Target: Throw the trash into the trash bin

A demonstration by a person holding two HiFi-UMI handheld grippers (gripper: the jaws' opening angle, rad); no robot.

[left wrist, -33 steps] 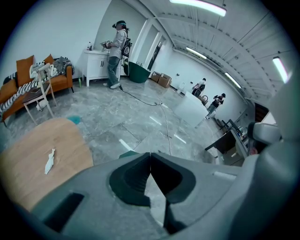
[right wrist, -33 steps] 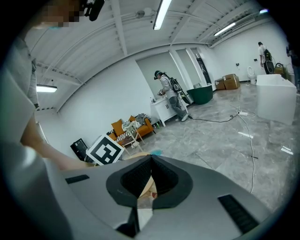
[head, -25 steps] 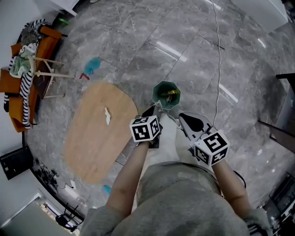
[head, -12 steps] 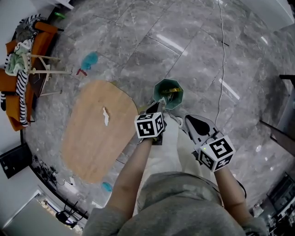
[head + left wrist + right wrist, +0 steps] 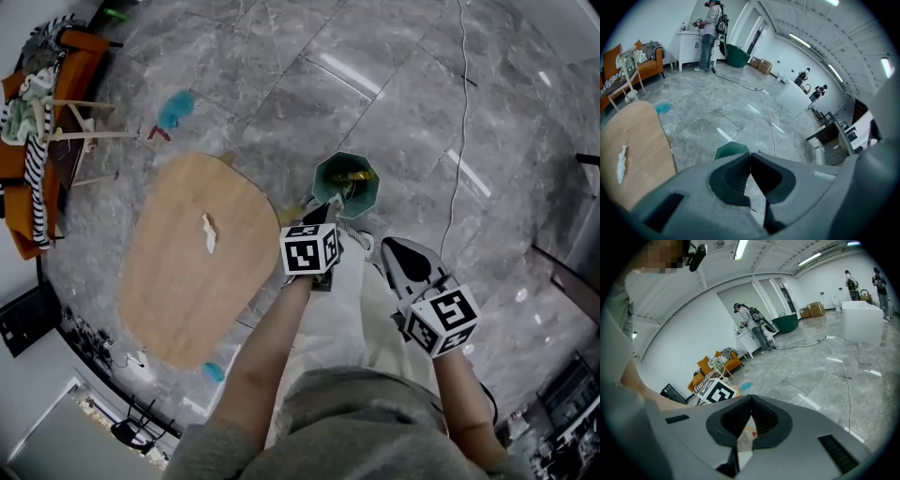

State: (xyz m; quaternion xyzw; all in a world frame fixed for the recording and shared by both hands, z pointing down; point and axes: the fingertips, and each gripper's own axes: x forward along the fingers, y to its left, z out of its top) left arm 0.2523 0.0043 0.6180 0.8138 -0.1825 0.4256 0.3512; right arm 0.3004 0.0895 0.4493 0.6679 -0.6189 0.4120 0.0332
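Both claws hang low in front of the person. The left claw is shut tight, tip against tip, with nothing pinched that I can see. The right claw has its tips together too (there's a pale patch in the gap behind them, but I can't tell whether it's held or just lies beyond).

The green trash bin stands on the floor just ahead of the left claw's tips, with a yellow piece already inside. The trash worth watching is the crumpled paper scrap. It sits well off to the left of the left claw, alone on the wooden counter.

My read is that fetching that scrap is the step in hand, and the left claw is the nearer one. To do it well:
- Spread the jaws before arriving.
- Come down over the scrap from above, not skidding in along the wood.
- Close on the thick of the crumple, not a loose corner.
- Lift it clear and carry it right over the bin's mouth before letting go, because paper that light could drift off.
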